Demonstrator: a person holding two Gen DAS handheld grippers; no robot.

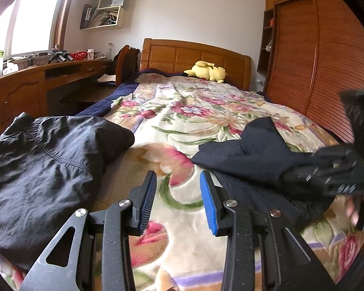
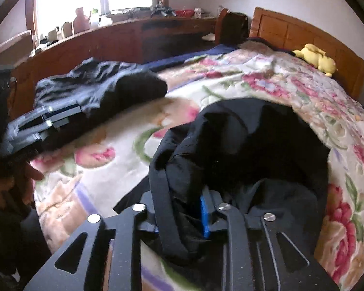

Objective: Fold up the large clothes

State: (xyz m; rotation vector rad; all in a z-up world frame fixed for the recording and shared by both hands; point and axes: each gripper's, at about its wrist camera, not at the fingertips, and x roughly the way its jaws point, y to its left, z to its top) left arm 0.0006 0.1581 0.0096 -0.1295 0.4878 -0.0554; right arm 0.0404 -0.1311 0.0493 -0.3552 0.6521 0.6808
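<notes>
Two dark garments lie on a bed covered by a floral blanket (image 1: 182, 121). A black jacket (image 1: 48, 160) is crumpled at the left of the left wrist view. My left gripper (image 1: 178, 177) stands open over bare blanket between the two garments, with nothing between its blue pads. A dark navy garment (image 2: 242, 140) is bunched in front of my right gripper (image 2: 179, 201). Folds and a strap of it hang loosely between the parted fingers; one blue pad (image 2: 205, 215) shows and the other is covered. The right gripper (image 1: 303, 169) appears blurred on that garment (image 1: 254, 150).
A yellow plush toy (image 1: 206, 71) lies by the wooden headboard (image 1: 194, 53). A cluttered wooden desk (image 1: 24, 84) runs along the left under the window, and a wooden wardrobe (image 1: 315, 60) stands on the right. A hand (image 2: 34, 172) holds the left gripper (image 2: 68, 116).
</notes>
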